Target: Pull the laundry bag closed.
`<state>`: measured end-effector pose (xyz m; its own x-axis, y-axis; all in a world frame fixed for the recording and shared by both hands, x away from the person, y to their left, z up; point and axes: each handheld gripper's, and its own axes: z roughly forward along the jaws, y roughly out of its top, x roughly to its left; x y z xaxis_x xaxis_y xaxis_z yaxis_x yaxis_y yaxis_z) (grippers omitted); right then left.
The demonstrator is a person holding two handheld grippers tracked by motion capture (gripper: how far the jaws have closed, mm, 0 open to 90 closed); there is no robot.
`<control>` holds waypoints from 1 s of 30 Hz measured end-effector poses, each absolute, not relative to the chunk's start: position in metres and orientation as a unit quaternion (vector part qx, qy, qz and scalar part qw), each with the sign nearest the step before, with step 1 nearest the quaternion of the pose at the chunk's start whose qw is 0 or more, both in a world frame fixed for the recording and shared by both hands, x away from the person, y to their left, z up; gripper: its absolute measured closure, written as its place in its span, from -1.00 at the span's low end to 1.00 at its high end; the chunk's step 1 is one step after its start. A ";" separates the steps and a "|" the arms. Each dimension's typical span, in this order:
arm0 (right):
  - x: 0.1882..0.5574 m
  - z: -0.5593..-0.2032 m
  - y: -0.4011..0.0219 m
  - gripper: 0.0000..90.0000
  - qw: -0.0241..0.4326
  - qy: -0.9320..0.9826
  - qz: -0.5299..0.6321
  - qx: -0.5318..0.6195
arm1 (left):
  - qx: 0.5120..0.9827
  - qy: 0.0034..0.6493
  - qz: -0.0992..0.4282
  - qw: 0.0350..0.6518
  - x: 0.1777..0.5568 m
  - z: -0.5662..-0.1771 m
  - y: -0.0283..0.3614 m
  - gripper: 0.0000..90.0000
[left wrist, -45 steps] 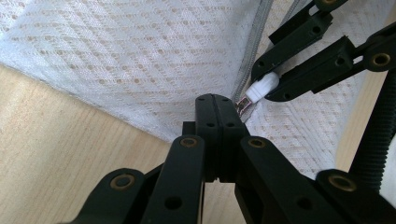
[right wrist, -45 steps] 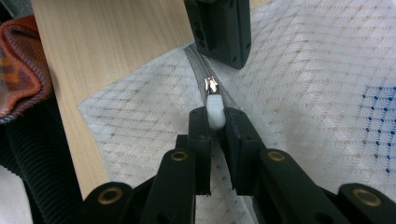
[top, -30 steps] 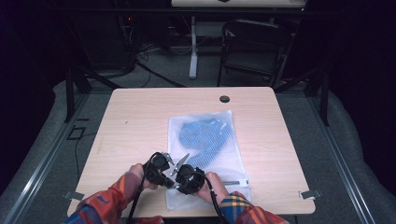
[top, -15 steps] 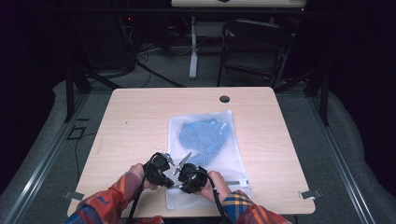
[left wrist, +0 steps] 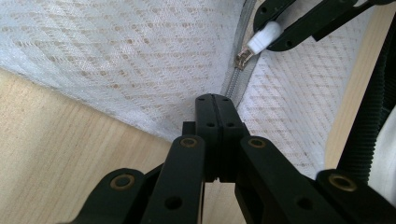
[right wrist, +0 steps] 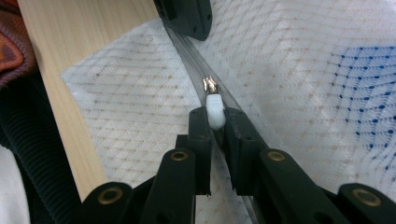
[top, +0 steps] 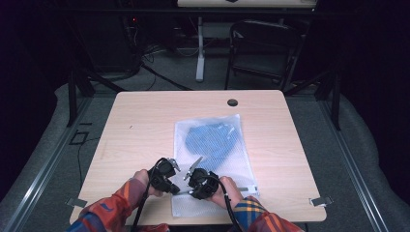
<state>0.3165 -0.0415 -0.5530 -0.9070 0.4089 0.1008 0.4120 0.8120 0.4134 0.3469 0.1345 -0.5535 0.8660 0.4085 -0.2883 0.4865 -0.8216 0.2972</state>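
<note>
A white mesh bag (top: 212, 159) with something blue inside lies at the lower middle of the table (top: 140, 130). Its white zipper pull (right wrist: 214, 111) sits clamped between the right tool's (right wrist: 215, 122) jaws. Just beside it, at the bag's near edge, the left tool (left wrist: 215, 105) is pressed together on the zipper (left wrist: 233, 81) end.

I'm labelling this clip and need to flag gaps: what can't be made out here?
- High view: the zipper pull and both grippers' jaws are too small and hidden by the hands.
- Left gripper view: the left gripper is shut at the zipper; whether it pinches fabric is hidden.
- Right gripper view: the blue item is blurred by mesh, cut off.
</note>
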 end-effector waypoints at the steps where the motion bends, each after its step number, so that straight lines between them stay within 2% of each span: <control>1: 0.316 -0.553 -0.042 0.82 0.003 -0.951 -0.219 -0.219 | 0.948 0.236 -0.106 0.183 0.347 -0.553 0.134 1.00; 30: 0.317 -0.549 -0.061 0.82 -0.002 -0.952 -0.203 -0.228 | 0.947 0.238 -0.108 0.188 0.347 -0.554 0.135 1.00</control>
<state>0.3174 -0.0608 -0.5491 -0.8961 0.4349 0.0886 0.4332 0.8137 0.3875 0.3472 0.1352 -0.5543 0.8634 0.4099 -0.2941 0.4912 -0.8161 0.3044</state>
